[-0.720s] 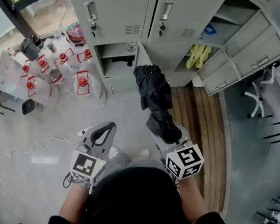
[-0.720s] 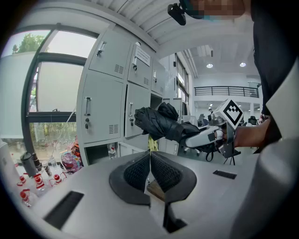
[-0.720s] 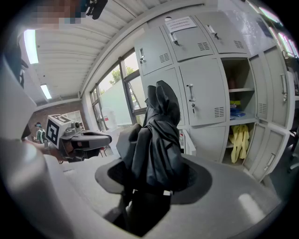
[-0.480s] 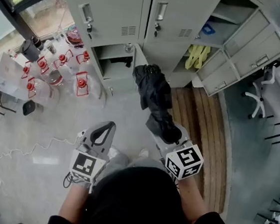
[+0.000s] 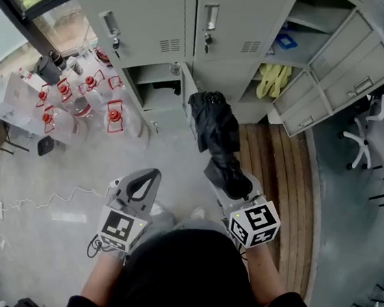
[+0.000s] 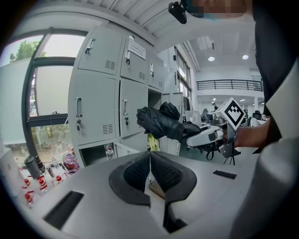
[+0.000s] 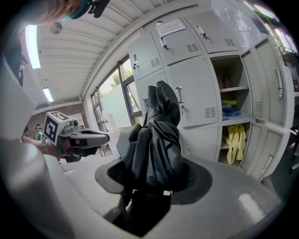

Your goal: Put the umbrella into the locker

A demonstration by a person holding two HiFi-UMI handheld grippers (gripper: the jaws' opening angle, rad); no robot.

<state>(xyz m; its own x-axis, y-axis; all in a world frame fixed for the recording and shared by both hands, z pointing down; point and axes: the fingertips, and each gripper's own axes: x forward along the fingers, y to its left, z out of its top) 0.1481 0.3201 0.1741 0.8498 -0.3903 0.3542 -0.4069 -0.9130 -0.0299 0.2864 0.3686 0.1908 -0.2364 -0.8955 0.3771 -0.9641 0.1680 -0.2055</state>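
A folded black umbrella (image 5: pixel 214 128) sticks forward out of my right gripper (image 5: pixel 229 181), whose jaws are shut on its lower end; the same umbrella (image 7: pixel 156 140) fills the right gripper view and shows in the left gripper view as a black bundle (image 6: pixel 161 122). The grey lockers (image 5: pixel 193 19) stand ahead. One low compartment (image 5: pixel 151 90) is open, its door (image 5: pixel 187 104) swung out just left of the umbrella's tip. My left gripper (image 5: pixel 147 176) is held lower left, its jaws (image 6: pixel 150 172) shut and empty.
Open locker shelves at right hold yellow gloves (image 5: pixel 273 79) and a blue item (image 5: pixel 285 41). Red-capped water jugs (image 5: pixel 80 106) sit on the floor at left, with a white cable (image 5: pixel 42 201) nearby. A wooden pallet (image 5: pixel 275 179) lies under my right arm. Office chairs (image 5: pixel 369 142) stand far right.
The head view has shifted slightly, so the lockers and jugs sit a little lower and nearer. The umbrella and both grippers keep nearly the same places.
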